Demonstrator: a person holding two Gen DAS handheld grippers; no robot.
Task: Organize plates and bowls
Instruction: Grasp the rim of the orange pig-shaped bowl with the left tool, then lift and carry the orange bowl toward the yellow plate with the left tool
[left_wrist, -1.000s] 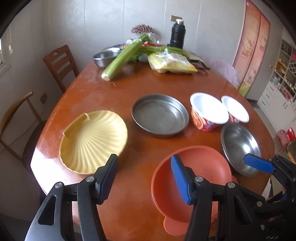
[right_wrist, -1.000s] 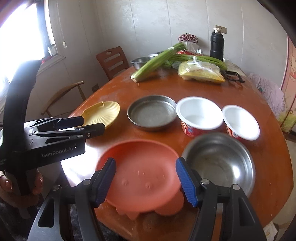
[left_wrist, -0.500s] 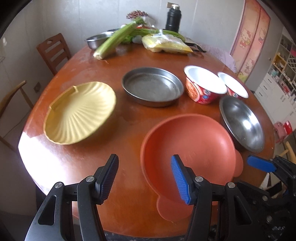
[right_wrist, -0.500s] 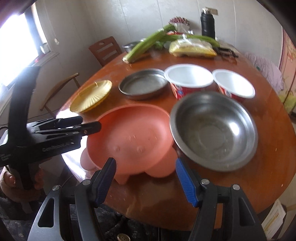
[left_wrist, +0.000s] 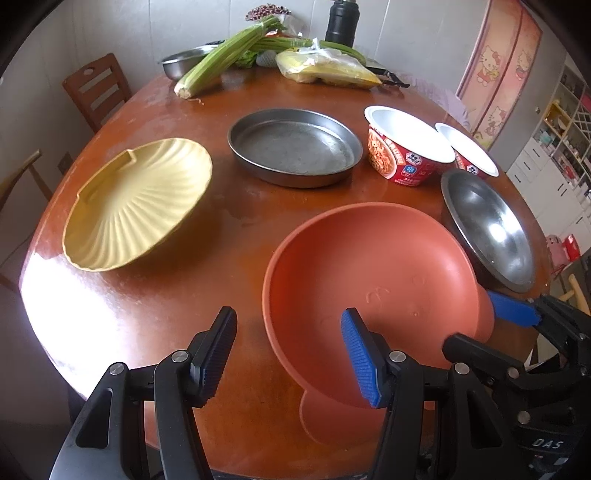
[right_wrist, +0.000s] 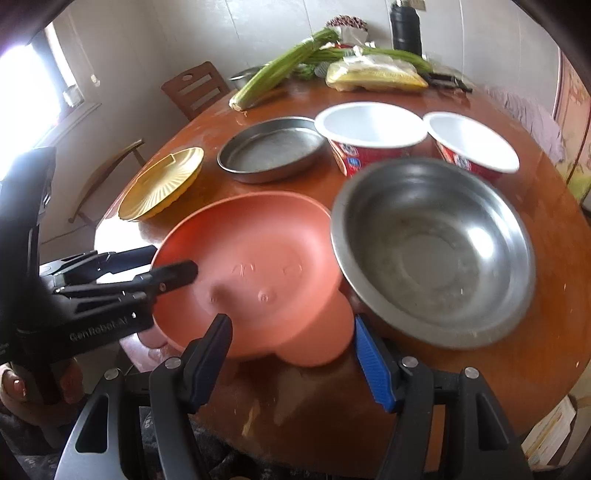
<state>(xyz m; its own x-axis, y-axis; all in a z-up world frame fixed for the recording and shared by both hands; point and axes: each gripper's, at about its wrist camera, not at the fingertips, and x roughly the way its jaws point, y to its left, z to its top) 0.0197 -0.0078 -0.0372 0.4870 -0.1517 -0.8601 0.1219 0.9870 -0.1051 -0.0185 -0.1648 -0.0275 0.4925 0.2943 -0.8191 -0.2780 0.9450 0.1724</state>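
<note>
Right wrist view blurs the steel bowl (right_wrist: 432, 251); both gripper (left_wrist: 288, 354) (right_wrist: 291, 354) jaws gape wide, empty.

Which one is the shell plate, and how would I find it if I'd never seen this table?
Start at the round brown wooden table and look at its left side, near the wooden chairs. The shell plate lies there alone, left of the flat metal pan. It is the only yellow dish, fan-shaped with ridges like a scallop shell, while its neighbours are smooth.

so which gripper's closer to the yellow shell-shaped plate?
Left. Left gripper sits beside the yellow shell-shaped plate; right gripper is beyond the orange pig-shaped plate, farther off.
</note>
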